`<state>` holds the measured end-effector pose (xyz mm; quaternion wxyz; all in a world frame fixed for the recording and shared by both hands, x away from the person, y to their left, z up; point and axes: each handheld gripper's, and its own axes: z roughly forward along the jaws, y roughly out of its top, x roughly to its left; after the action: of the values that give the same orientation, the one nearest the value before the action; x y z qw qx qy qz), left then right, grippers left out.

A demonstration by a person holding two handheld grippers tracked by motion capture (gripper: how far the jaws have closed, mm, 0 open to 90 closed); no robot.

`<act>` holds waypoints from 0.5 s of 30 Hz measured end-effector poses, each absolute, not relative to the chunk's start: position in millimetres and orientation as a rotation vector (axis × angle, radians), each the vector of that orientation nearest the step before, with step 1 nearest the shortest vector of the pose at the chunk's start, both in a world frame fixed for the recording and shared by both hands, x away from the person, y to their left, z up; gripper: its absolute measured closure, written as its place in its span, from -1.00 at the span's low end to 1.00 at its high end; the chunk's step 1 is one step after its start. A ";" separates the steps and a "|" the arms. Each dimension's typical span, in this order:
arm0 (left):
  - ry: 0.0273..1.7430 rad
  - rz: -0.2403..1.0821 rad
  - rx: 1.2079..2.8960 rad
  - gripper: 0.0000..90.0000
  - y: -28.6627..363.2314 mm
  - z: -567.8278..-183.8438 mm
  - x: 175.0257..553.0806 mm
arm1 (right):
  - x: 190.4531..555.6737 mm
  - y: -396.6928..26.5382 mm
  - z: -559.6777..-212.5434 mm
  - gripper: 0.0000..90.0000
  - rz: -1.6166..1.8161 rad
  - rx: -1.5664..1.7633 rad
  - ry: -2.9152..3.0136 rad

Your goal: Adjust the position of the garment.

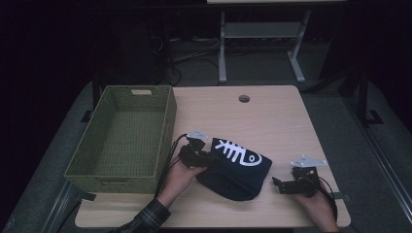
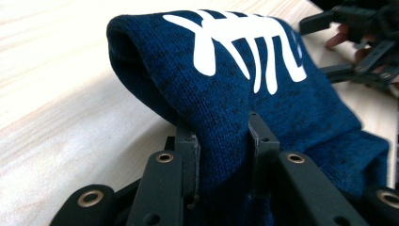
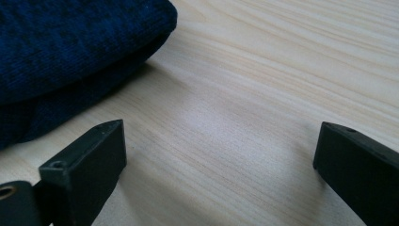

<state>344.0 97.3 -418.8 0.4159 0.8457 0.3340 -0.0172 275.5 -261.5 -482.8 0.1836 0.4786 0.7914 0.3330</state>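
A folded dark blue knit garment (image 1: 238, 170) with a white fish-skeleton print lies on the wooden table (image 1: 272, 116). My left gripper (image 1: 206, 159) is shut on its left end; in the left gripper view the blue knit (image 2: 226, 84) is pinched between my two black jaws and lifted off the wood on that side. My right gripper (image 1: 284, 185) stands open just right of the garment, low over the table. In the right gripper view its jaws are wide apart over bare wood, with the garment's edge (image 3: 80, 42) at the upper left.
A green woven basket (image 1: 121, 138) stands at the table's left edge, close to my left hand. A round cable hole (image 1: 244, 98) is at the table's back. A desk frame (image 1: 262, 43) stands on the floor beyond the table.
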 end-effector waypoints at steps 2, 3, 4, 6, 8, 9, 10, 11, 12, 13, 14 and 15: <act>0.830 -0.039 2.116 0.59 97.6 -413.7 342.5 | 275.5 -261.6 -482.9 -0.94 0.937 1.348 2.233; 0.824 -0.037 2.113 0.59 97.9 -411.0 341.9 | 275.5 -261.6 -482.9 -0.94 0.937 1.348 2.232; 0.818 -0.032 2.113 0.59 98.4 -408.0 341.5 | 275.5 -261.5 -482.9 -0.94 0.937 1.349 2.231; 0.810 -0.027 2.108 0.59 98.7 -402.2 340.8 | 275.4 -261.5 -482.8 -0.94 0.937 1.351 2.231; 0.803 -0.029 2.102 0.59 99.7 -396.3 340.4 | 275.3 -261.5 -482.7 -0.94 0.938 1.351 2.231; 0.793 -0.030 2.103 0.59 100.5 -393.4 340.5 | 275.5 -261.5 -482.9 -0.94 0.938 1.350 2.231; 0.790 -0.031 2.102 0.59 101.2 -390.6 340.8 | 275.6 -261.6 -482.9 -0.94 0.938 1.347 2.231; 0.784 -0.037 2.101 0.59 101.7 -387.6 341.3 | 275.6 -261.6 -482.9 -0.94 0.937 1.346 2.230; 0.777 -0.040 2.098 0.59 102.3 -384.7 342.1 | 275.5 -261.5 -482.9 -0.94 0.937 1.349 2.230; 0.774 -0.043 2.101 0.59 102.6 -381.7 342.9 | 275.5 -261.5 -482.9 -0.94 0.938 1.350 2.230; 0.771 -0.042 2.102 0.59 102.7 -378.8 343.6 | 275.4 -261.4 -482.8 -0.94 0.940 1.352 2.230; 0.763 -0.041 2.104 0.59 102.9 -376.1 344.4 | 275.5 -261.6 -482.8 -0.94 0.938 1.349 2.231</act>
<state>344.4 102.9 -376.1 0.4361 0.8458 0.3068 -0.0165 275.5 -261.6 -482.8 0.1840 0.4786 0.7914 0.3328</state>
